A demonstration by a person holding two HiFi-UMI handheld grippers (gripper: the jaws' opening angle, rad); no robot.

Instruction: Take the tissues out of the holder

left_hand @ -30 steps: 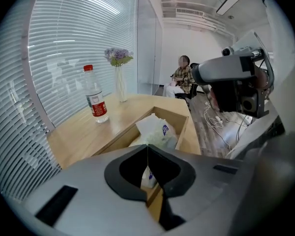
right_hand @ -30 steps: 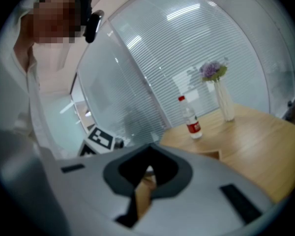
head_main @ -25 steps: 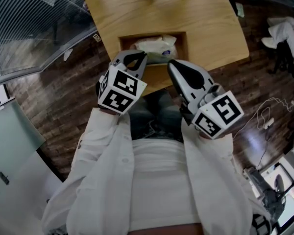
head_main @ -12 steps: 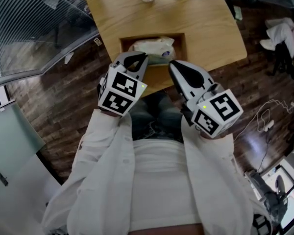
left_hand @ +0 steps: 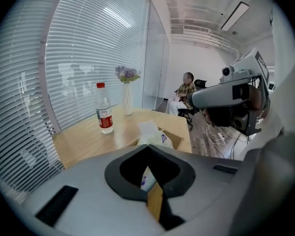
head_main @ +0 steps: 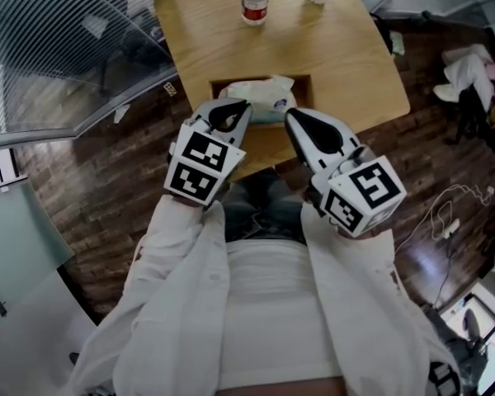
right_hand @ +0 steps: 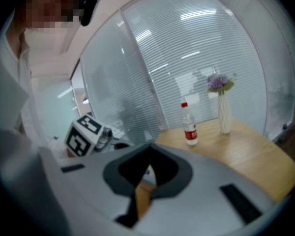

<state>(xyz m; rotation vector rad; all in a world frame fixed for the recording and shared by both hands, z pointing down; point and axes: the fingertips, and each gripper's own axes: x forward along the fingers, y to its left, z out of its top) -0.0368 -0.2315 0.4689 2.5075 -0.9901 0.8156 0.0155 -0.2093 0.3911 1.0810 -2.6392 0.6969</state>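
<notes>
The left gripper (head_main: 242,105) and the right gripper (head_main: 289,115) are both pinched shut on nothing, near the tissues (head_main: 260,94) that sit in the holder (head_main: 218,84) in the table (head_main: 346,56), so pushing in shut could just squash the pack down.

Floor: I see a dark plank floor (head_main: 107,180) on every side of the worktop.
Worktop: pale wood worktop (head_main: 346,56), set far ahead of me.
Left wall: glass behind slatted blinds (left_hand: 88,58), with daylight coming through.
Ceiling: white, with one lit strip light (left_hand: 234,15).
</notes>
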